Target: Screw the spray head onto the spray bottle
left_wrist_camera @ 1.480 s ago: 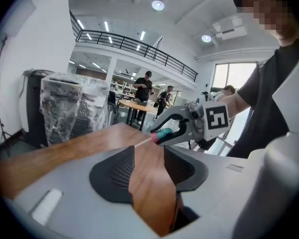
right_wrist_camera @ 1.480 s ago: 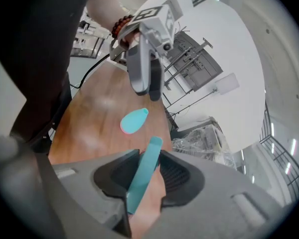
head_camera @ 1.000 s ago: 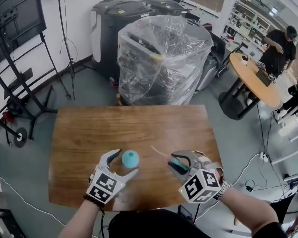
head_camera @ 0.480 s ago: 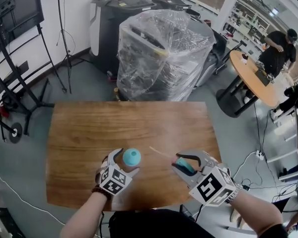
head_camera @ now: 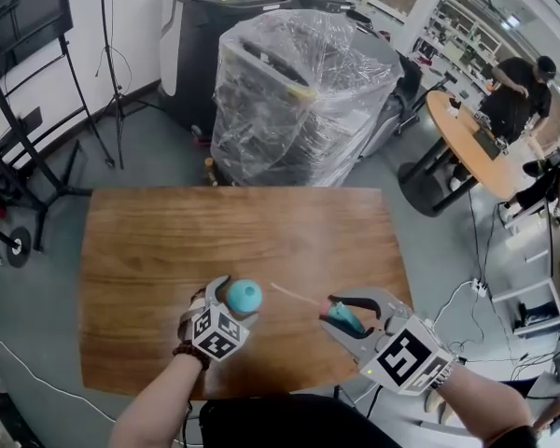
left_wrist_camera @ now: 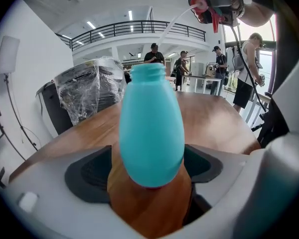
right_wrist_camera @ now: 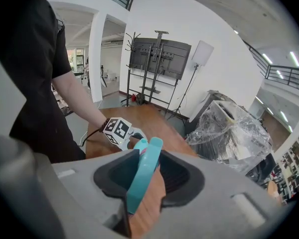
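now that the left gripper (head_camera: 238, 299) sits low over the near left part of the wooden table (head_camera: 168, 241), its jaws have just been opening and stand wide apart, with the teal spray bottle (head_camera: 244, 295) upright on the wood between them and neither pad pressing on it; this reads as the bottle being set down and let go, its open neck free at the top. the right gripper (head_camera: 332, 314) is clamped on the teal spray head (head_camera: 347, 319), whose thin dip tube (head_camera: 294, 295) reaches left toward the bottle but does not appear to be in the neck, so nothing is threaded yet and the bottle will likely need steadying before any twisting. against the frame a second back, the left gripper is lower and looks smaller, the bottle keeps much the same spot, and the right gripper is higher, nearer the camera
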{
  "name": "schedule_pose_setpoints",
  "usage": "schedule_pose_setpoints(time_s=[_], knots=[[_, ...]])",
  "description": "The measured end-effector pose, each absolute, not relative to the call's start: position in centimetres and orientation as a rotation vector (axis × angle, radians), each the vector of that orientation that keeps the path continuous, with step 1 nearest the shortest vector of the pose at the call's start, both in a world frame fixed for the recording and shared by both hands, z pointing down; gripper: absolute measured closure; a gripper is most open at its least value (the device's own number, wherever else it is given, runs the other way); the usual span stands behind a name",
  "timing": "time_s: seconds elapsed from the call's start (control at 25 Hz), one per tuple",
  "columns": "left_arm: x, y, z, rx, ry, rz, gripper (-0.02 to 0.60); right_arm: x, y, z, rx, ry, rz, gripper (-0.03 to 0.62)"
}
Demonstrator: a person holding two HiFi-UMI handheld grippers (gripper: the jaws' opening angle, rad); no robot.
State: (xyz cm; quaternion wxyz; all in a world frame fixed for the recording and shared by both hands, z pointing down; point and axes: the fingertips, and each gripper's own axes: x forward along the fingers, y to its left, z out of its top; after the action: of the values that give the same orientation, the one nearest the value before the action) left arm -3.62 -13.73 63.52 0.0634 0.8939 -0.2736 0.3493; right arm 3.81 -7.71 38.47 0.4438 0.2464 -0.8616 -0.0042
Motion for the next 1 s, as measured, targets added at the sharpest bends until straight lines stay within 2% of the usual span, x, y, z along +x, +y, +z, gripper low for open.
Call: schedule_pose_setpoints(time_s=[0.12, 0.2, 0.4, 1.0], knots=[[-3.6, -13.7, 63.8, 2.703, -0.808, 1.071, 0.116, 3.6, -7.6, 38.6, 0.604, -2.141, -0.001, 0.474], [-3.6, -13.7, 63.9, 2.706, -0.797, 1.078, 0.151, 3.4, -7.5, 38.7, 0.598, -2.149, -0.005, 0.474], [-3.3, -13.4, 64.1, 2.708, -0.763, 1.139, 0.163, 3.0, -7.7, 38.7, 0.589, -2.159, 0.007, 0.474], [-4.4, -11.9, 61.0, 2.703, -0.731, 1.791, 0.172, 3.6, -5.8, 40.7, 0.443, -2.118, -0.039, 0.474]])
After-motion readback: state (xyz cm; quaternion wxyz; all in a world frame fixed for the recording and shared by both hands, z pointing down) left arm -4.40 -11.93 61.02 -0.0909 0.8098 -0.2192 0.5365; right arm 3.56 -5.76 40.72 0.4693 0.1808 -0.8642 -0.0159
